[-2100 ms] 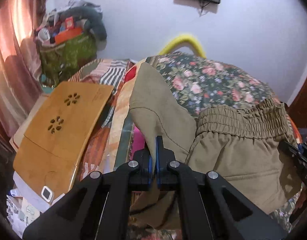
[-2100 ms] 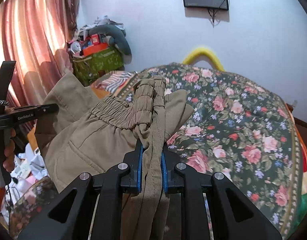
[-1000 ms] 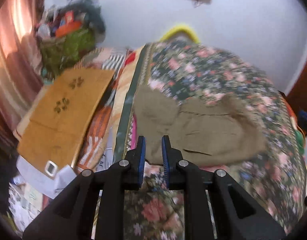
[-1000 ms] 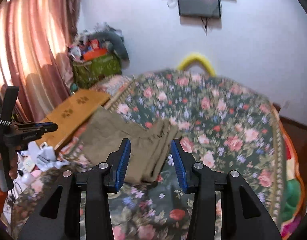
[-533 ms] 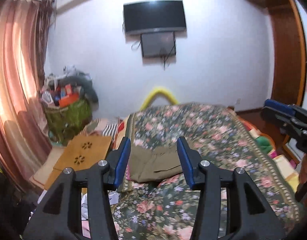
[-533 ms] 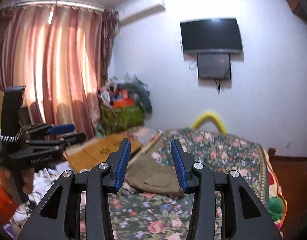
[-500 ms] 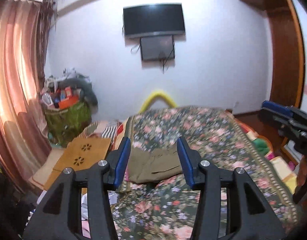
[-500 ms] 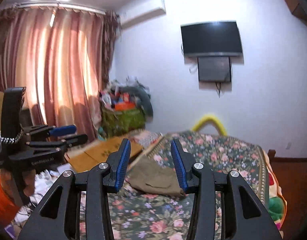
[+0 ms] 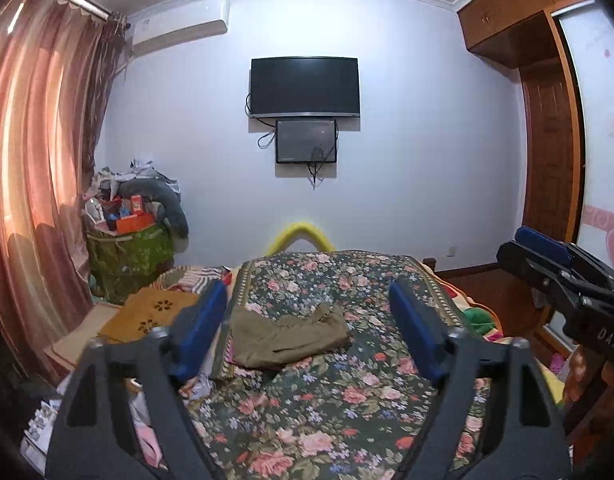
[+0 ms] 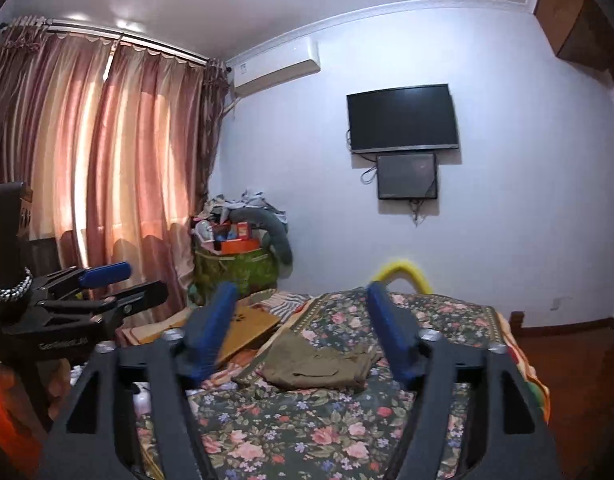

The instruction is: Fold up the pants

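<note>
Folded pants [image 9: 289,336] on bed [image 9: 347,400], grippers apart

pants [image 9: 287,334] fold layers: hidden underneath
basket [image 10: 235,270] contents: too small to tell
wardrobe [image 9: 547,128]: cut off at right edge
curtain [image 9: 31,184]: cut off at left edge

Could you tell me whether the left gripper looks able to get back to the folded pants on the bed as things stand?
Probably yes. The left gripper has just been opening, nothing between its fingers, and the pants lie ahead on the floral bedspread with nothing between them. It is held well back, though.
</note>
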